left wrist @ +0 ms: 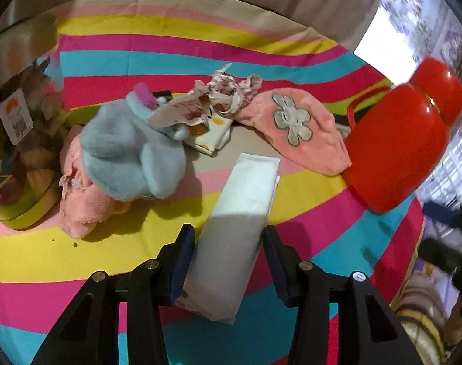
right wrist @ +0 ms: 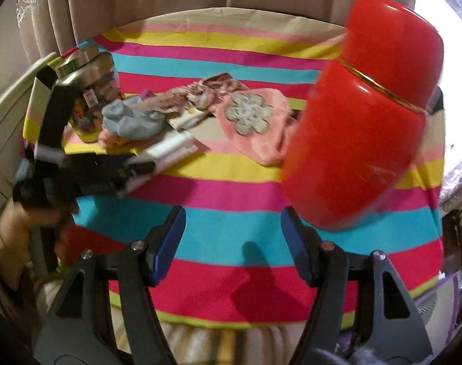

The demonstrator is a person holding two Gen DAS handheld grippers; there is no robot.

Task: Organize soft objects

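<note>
A white soft packet point(left wrist: 240, 182) is clamped between the pads of my left gripper point(left wrist: 228, 234), its far end reaching out toward the pile. In the right wrist view the left gripper point(right wrist: 130, 170) carries that packet point(right wrist: 170, 149) just above the table. Behind it lie a blue plush toy point(left wrist: 124, 158) on a pink fleece cloth point(left wrist: 82, 203), a crumpled patterned cloth point(left wrist: 218, 91), a white cloth with orange dots point(left wrist: 212, 133) and a pink cloth with a grey flower point(left wrist: 294, 127). My right gripper point(right wrist: 232, 213) is open over the striped tablecloth point(right wrist: 231, 228) with nothing between its fingers.
A tall red flask point(right wrist: 361, 115) stands right of my right gripper, beside the flower cloth point(right wrist: 255, 121). A yellow-green tin point(left wrist: 24, 213) full of small toys sits at the table's left edge. Curtains hang behind the round table. A person's hand point(right wrist: 6, 231) holds the left gripper.
</note>
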